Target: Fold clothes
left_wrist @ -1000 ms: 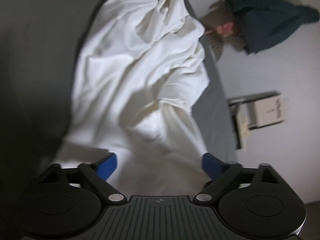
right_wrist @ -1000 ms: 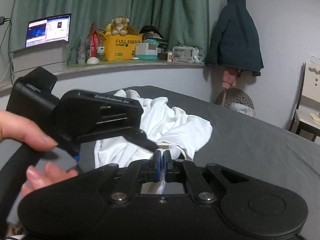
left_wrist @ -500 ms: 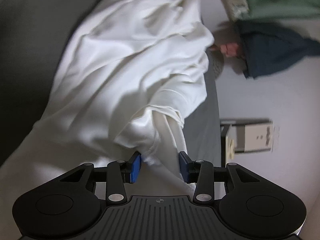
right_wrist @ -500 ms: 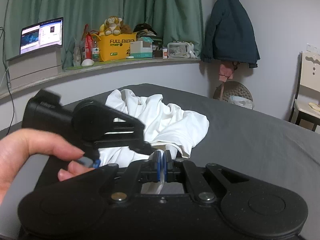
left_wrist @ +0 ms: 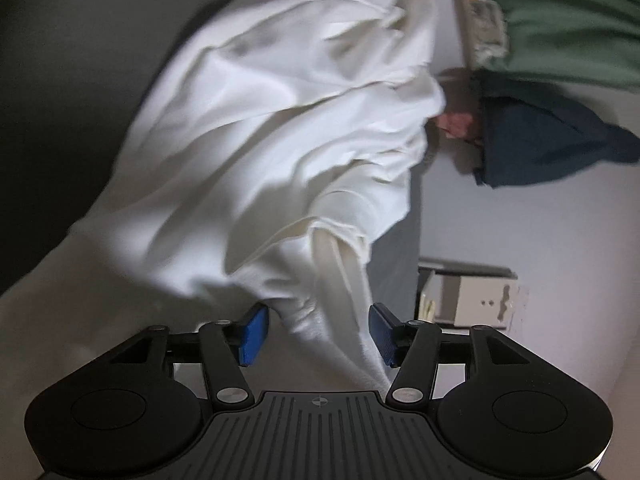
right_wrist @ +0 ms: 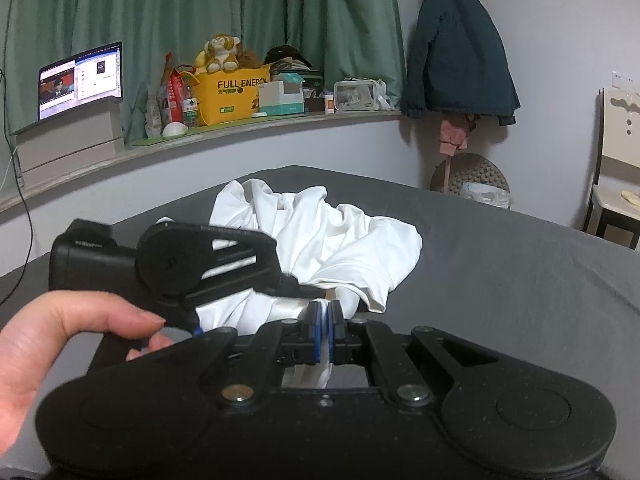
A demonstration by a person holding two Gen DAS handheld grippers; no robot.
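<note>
A crumpled white garment (left_wrist: 280, 140) lies on the dark grey bed (left_wrist: 80, 60). My left gripper (left_wrist: 318, 334) is open, its blue pads on either side of a hanging fold of the cloth and not pressing on it. In the right wrist view the same white garment (right_wrist: 340, 232) is heaped mid-bed (right_wrist: 500, 280). My right gripper (right_wrist: 323, 320) is shut on a thin edge of it, and white cloth shows between and below the pads. A hand (right_wrist: 60, 332) holds the left gripper's black housing (right_wrist: 200, 256) just left of the right gripper.
A dark jacket (right_wrist: 456, 48) hangs on the wall above a round studded object (right_wrist: 472, 176). A pale chair (right_wrist: 616, 160) stands at the right. The ledge behind the bed carries a laptop (right_wrist: 80, 76), a yellow box (right_wrist: 236, 92) and clutter before green curtains.
The left gripper narrowed around a fold of the garment, then widened again a little. The right gripper stayed shut on the cloth edge while the left one moved lower and closer.
</note>
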